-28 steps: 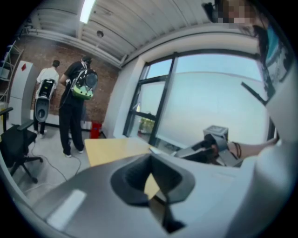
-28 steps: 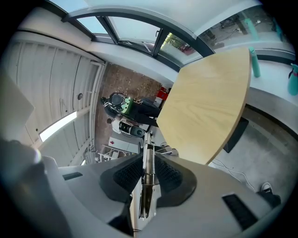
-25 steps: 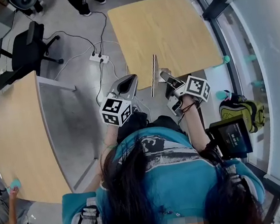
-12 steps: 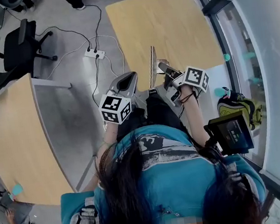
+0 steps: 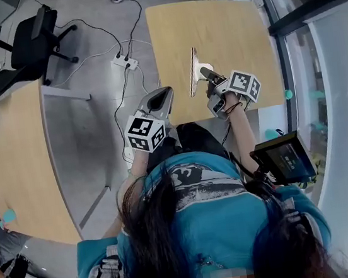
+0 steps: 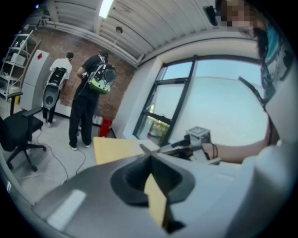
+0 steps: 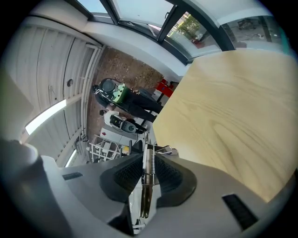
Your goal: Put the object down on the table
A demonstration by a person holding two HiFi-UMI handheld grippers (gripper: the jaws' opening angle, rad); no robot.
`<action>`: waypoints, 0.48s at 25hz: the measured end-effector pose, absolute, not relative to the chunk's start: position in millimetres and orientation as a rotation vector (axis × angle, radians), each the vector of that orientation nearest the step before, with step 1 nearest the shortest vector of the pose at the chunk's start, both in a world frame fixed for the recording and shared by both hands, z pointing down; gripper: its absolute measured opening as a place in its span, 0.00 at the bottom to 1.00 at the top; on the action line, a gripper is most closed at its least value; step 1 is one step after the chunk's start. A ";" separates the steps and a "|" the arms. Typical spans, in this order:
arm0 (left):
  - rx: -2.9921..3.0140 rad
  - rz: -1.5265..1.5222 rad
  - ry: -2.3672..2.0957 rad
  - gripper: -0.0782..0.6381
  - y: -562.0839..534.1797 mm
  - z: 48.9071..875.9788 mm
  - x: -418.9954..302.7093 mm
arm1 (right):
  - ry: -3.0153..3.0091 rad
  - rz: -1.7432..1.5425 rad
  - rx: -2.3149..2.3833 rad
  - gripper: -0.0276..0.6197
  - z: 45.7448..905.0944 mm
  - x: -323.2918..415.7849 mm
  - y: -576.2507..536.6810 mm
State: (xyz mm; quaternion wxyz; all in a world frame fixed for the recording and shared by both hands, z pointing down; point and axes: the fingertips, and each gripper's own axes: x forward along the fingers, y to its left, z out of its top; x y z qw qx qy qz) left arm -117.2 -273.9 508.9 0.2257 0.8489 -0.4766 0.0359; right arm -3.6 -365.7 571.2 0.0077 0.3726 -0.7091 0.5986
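A thin flat board with a metal spring clip [image 5: 192, 70] stands on edge, upright, over the light wooden table [image 5: 230, 32]. My right gripper [image 5: 206, 75] is shut on its clip end. In the right gripper view the clip and its spring [image 7: 148, 176] sit pinched between the two ribbed pads, with the tabletop [image 7: 233, 107] beyond. My left gripper [image 5: 163, 96] hovers off the table's near left edge, its jaws together with nothing in them. In the left gripper view the jaw tips meet [image 6: 150, 157] and the right gripper [image 6: 195, 138] shows ahead.
A second wooden table [image 5: 12, 163] stands at the left. A black office chair [image 5: 37, 39] and a power strip [image 5: 123, 63] with trailing cables are on the floor between. A dark screen [image 5: 285, 159] hangs by my right arm. Glass wall at right. Two people [image 6: 86, 100] stand far off.
My right gripper has carried the board forward, from the table's near edge to over the tabletop. The left gripper has stayed beside the near edge, jaws unchanged.
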 end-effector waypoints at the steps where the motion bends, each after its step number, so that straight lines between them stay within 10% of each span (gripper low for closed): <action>1: 2.329 0.101 -1.323 0.11 -282.6 509.7 -115.8 | -2.218 1.849 1.157 0.18 574.2 -4.1 -379.7; 12: 2.224 0.121 -1.442 0.11 -322.4 522.5 -112.8 | -2.125 1.647 1.054 0.18 651.7 -19.1 -471.5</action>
